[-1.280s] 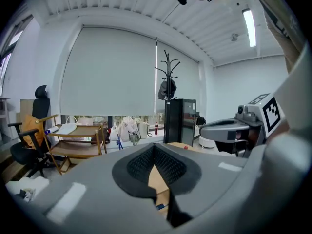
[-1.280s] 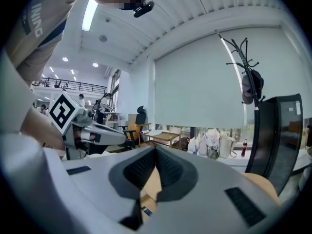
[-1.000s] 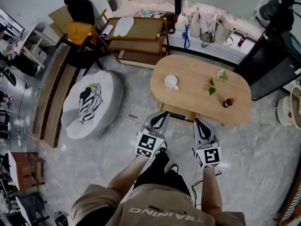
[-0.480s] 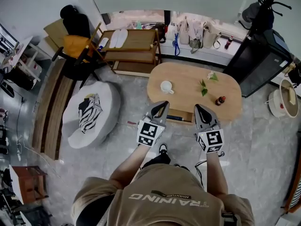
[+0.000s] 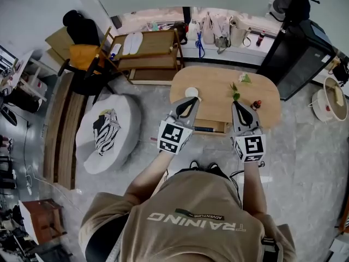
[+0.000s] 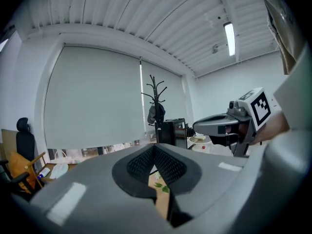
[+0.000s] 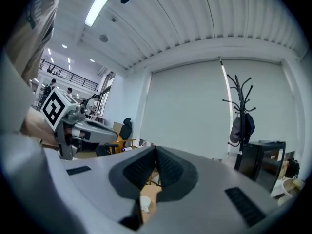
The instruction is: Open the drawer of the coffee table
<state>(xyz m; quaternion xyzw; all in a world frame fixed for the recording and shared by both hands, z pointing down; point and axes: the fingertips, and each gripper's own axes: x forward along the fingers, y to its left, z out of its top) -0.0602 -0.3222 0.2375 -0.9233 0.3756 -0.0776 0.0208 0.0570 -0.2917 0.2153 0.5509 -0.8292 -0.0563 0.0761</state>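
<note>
The oval wooden coffee table (image 5: 218,86) stands on the floor ahead of me. Its drawer (image 5: 211,126) shows under the near edge, between my two grippers; I cannot tell how far out it stands. My left gripper (image 5: 188,103) and right gripper (image 5: 238,107) are held side by side high above the table's near edge, touching nothing. Both are shut with nothing in them: the ribbed pads meet in the left gripper view (image 6: 155,154) and in the right gripper view (image 7: 156,156). Both point out level into the room. On the table are a white cup (image 5: 191,92), green leaves (image 5: 235,91) and a small dark bottle (image 5: 254,105).
A white pouf (image 5: 106,132) with a striped cloth lies left of the table. A wooden shelf cart (image 5: 150,51) and a chair (image 5: 82,59) stand behind it. A black cabinet (image 5: 297,51) is at the right, a wooden bench (image 5: 57,124) along the left.
Both grippers have risen together, still shut and side by side. The head view has risen too, so the table and floor look farther below.
</note>
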